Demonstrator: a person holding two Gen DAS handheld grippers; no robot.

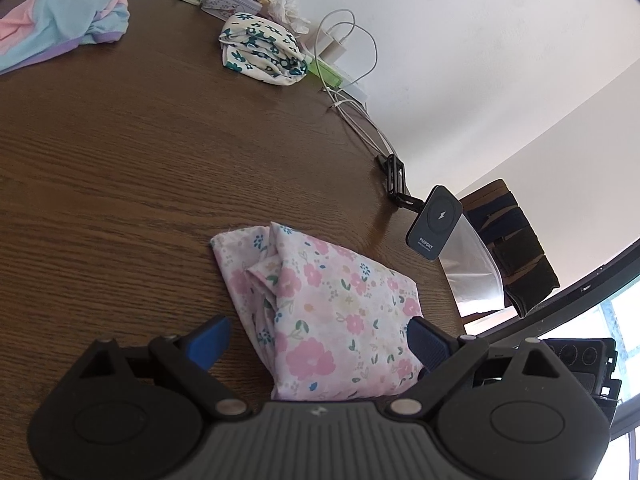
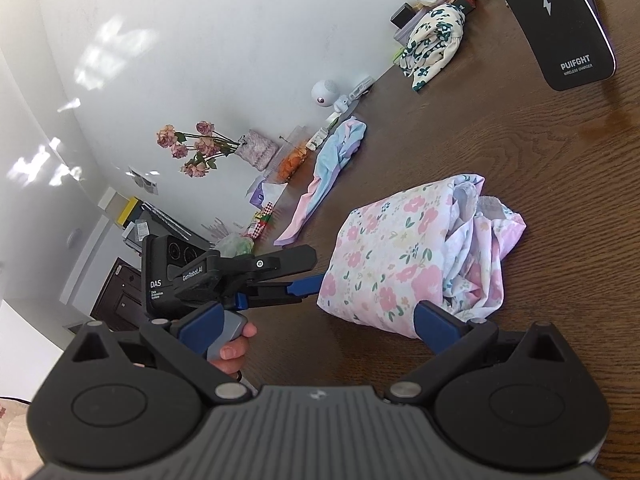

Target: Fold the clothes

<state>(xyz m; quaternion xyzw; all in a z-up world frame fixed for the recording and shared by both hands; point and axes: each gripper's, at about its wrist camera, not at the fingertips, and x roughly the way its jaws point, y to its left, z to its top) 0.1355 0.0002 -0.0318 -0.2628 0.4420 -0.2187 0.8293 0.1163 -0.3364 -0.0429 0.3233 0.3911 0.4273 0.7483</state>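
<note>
Left gripper (image 1: pixel 320 344) sits nearest the lens, jaws spread wide, nothing held; the pink floral garment (image 1: pixel 332 312) lies between and just past its blue fingertips (image 1: pixel 426 344), on the bench (image 1: pixel 120 180). Right gripper (image 2: pixel 320 320) also wide apart and empty, one pad just beside the bundle's near edge. In the right wrist view the left gripper comes in from the side with its tips at the bundle's left edge; contact not clear. A hand (image 2: pixel 234 346) shows on the trigger grip.

Garment is already a thick folded packet, smooth panel on top, loose crumpled layers spilling out one end (image 2: pixel 480 248). Judgement: thin, light, soft cloth, no stiffness, probably a bit slick, so layers will slide and the stack may unfold if lifted from one point. Best hold looks like the folded edges on two opposite sides, pinching through all layers, or tuck the loose end first.

Further out: teal-flower cloth (image 1: pixel 260 50) folded near the wall, pastel striped garment (image 1: pixel 60 26) unfolded at the far side, wireless charger (image 1: pixel 434 222) on a stand at the bench edge, cables (image 1: pixel 352 40) behind.
</note>
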